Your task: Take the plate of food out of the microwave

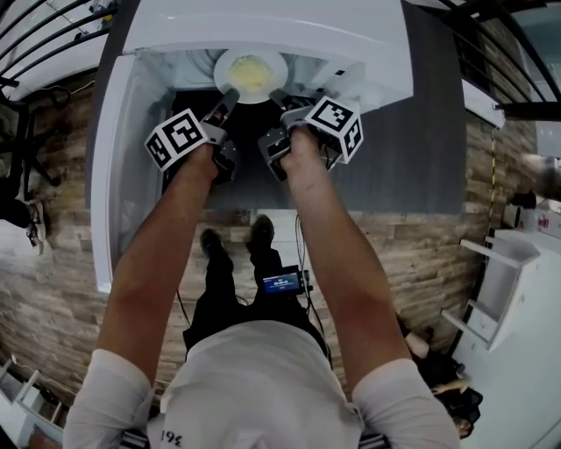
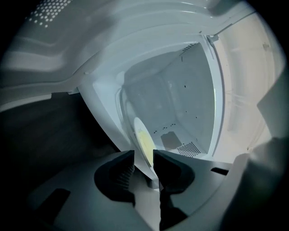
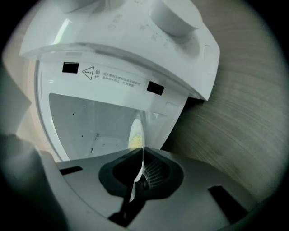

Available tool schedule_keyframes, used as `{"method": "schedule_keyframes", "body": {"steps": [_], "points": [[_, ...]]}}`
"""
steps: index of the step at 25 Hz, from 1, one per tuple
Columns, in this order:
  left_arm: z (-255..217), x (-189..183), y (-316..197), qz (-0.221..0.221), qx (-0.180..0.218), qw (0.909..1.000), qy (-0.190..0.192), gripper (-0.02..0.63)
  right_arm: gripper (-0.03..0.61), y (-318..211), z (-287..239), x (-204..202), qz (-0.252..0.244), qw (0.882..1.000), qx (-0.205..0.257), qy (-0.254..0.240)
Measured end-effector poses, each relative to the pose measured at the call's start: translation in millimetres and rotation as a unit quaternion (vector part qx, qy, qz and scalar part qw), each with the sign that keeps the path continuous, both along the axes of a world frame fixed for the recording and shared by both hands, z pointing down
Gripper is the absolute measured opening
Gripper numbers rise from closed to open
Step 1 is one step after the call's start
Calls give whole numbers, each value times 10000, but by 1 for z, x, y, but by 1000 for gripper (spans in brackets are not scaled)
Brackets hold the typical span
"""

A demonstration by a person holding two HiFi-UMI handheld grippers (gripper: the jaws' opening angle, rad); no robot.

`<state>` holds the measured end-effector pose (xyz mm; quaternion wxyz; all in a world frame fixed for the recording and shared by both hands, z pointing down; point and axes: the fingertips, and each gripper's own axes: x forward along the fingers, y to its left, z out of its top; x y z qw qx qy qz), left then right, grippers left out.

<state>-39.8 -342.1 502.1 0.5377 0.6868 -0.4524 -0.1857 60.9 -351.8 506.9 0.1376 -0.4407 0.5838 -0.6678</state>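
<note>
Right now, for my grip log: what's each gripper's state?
Left gripper: open, plate rim between its jaws.
Right gripper: closed on the plate.

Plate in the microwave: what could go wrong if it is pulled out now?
Only the right gripper clamps the plate rim. The jaws of the left gripper stand open around it, so pulling now may tilt the plate and spill the food. The plate might catch the microwave door frame.

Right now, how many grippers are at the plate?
2. The left gripper, jaws open, straddles the left rim of the plate; the right gripper clamps its right rim.
</note>
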Motion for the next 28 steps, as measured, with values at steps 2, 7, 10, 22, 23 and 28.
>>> {"method": "schedule_keyframes", "body": {"steps": [2,7,10,22,23,28], "points": [[0,1,0,27,34,10000,-67,129,15,3,-1,-1,-84,9999,70,-28],[-1,2,2,126,165,9994,-260,83,15,8,-1,-2,-238,9992,304,-32],[1,4,10,181,196,9991,-341,81,15,14,0,-2,-334,9986,407,28],[2,5,34,238,214,9986,-433,81,15,36,1,-2,-477,9973,556,1],[2,6,38,238,209,9985,-439,81,15,39,1,-1,-483,9973,560,-2],[3,13,56,276,167,9985,-450,81,15,58,2,6,-489,9972,564,-42]]}}
